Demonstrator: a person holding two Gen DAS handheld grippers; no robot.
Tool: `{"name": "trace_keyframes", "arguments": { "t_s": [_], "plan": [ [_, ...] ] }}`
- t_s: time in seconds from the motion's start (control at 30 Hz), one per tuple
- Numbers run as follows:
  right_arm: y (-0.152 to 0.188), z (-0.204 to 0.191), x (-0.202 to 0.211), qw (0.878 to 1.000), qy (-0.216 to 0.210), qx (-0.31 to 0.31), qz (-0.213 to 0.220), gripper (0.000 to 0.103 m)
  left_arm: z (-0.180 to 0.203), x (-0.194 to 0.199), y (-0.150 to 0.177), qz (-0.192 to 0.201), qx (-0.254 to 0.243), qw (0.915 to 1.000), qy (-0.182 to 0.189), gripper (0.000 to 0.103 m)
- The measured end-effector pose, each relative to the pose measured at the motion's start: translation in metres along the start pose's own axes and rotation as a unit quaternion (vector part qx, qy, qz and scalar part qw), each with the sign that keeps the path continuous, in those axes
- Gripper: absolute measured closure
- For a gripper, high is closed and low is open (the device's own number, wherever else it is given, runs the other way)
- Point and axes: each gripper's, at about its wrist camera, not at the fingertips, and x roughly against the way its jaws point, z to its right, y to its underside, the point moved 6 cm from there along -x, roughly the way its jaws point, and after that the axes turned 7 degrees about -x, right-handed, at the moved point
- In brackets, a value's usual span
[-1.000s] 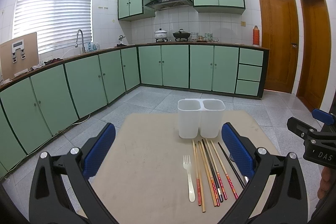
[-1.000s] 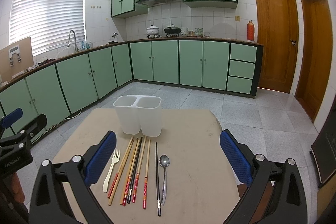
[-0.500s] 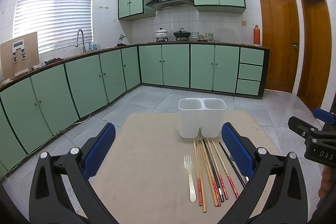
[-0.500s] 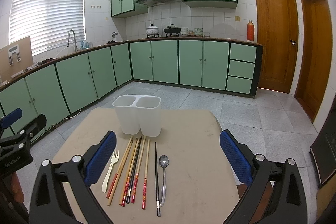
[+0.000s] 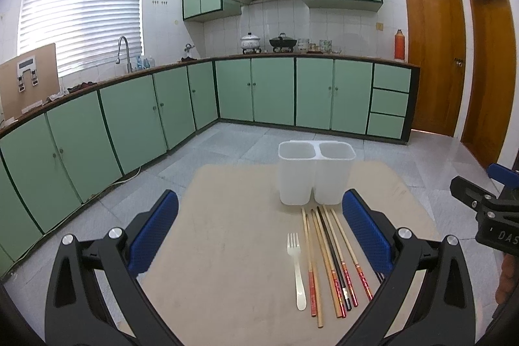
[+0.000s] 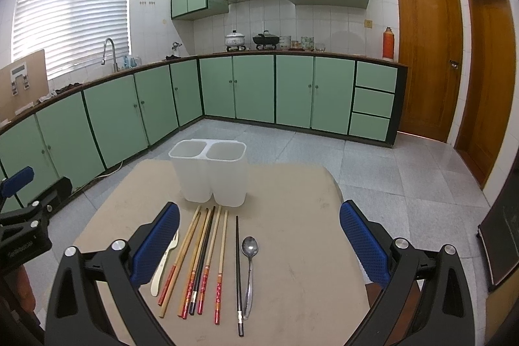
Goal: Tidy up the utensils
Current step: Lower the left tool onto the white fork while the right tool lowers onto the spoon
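A beige table (image 6: 292,248) carries a white holder (image 6: 211,171), chopsticks (image 6: 201,258), fork (image 5: 297,268), spoon (image 6: 249,268).

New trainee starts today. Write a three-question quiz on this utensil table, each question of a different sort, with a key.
1. True or false: the two-compartment holder already has utensils standing in it.
2. Multiple choice: in the right wrist view, what lies directly beside the metal spoon on its left? A) the white fork B) a lone black chopstick C) the holder
3. Fill in: both the left tongs and the right tongs are ____ and hold nothing.

Key: 1 false, both compartments look empty; 2 B; 3 open.
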Motion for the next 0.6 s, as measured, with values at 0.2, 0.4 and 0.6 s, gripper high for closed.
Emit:
{"name": "trace_keyframes", "arguments": {
  "t_s": [0.2, 0.4, 0.6],
  "plan": [
    [0.005, 0.012, -0.032, 0.999, 0.019, -0.001, -0.039, 0.006, -0.001, -0.036, 0.006, -0.035, -0.007, 0.9994, -0.002, 0.005],
    [0.016, 0.027, -0.072, 0.994, 0.021, -0.014, -0.102, 0.019, -0.007, -0.08, 0.021, -0.084, -0.003, 0.9965, -0.002, 0.005],
    [0.035, 0.023, -0.106, 0.986, -0.015, -0.017, -0.166, 0.033, -0.007, -0.12, 0.042, -0.132, 0.008, 0.9912, 0.004, 0.005]
  ]
}}
